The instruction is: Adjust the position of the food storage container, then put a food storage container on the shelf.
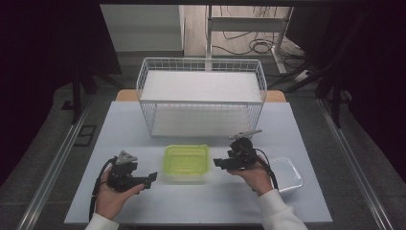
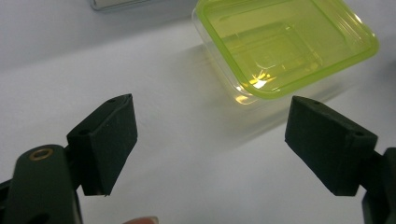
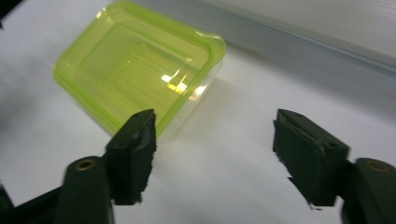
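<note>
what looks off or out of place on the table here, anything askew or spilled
Nothing stands out. The green-lidded container sits flat and closed between the open left gripper and right gripper, neither touching it. A clear container lies by the right hand, and the wire basket stands upright. No spills.

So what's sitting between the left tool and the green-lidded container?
Nothing: between the left tool and the green-lidded container there is just bare white table. The left gripper view shows it best: open jaws with empty tabletop up to the container.
</note>
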Motion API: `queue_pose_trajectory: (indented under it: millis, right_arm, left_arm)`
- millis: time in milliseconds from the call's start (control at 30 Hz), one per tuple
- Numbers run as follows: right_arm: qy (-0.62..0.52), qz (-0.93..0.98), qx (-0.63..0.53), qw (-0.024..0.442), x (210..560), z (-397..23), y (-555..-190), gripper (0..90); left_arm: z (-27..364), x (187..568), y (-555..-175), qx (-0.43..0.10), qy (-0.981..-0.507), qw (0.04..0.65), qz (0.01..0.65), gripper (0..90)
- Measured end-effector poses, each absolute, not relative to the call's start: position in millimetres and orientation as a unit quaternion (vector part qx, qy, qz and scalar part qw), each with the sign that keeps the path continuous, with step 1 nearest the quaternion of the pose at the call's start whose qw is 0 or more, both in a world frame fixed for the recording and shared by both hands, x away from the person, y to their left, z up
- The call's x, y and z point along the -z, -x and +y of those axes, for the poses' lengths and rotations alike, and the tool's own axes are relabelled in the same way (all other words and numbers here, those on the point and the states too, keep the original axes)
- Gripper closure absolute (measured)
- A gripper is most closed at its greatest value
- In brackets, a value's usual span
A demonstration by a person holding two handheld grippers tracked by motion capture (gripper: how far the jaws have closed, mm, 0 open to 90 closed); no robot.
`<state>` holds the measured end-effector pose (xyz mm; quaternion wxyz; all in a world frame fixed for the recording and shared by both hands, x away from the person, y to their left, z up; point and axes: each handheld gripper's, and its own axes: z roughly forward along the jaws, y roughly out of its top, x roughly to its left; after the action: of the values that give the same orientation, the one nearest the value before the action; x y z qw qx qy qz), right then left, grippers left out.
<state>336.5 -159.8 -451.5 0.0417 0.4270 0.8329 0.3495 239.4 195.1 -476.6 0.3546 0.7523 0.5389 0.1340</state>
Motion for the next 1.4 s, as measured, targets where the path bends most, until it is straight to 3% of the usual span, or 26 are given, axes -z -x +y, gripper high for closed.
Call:
queue_pose_trajectory:
  millis: [467, 833, 1400]
  right_arm:
    - [-0.439, 0.812, -0.383, 0.011, 453, -163, -335, 25.4]
    - [-0.436, 0.808, -0.396, -0.005, 453, -161, -336, 28.6]
    - [-0.464, 0.783, -0.411, -0.057, 468, -143, -353, 37.2]
  left_arm:
    - [203, 474, -240, -0.125, -0.741, 0.367, 0.549, 18.1]
    - [196, 467, -258, -0.099, -0.741, 0.376, 0.547, 20.9]
    - [205, 478, -306, 0.02, -0.711, 0.412, 0.569, 32.9]
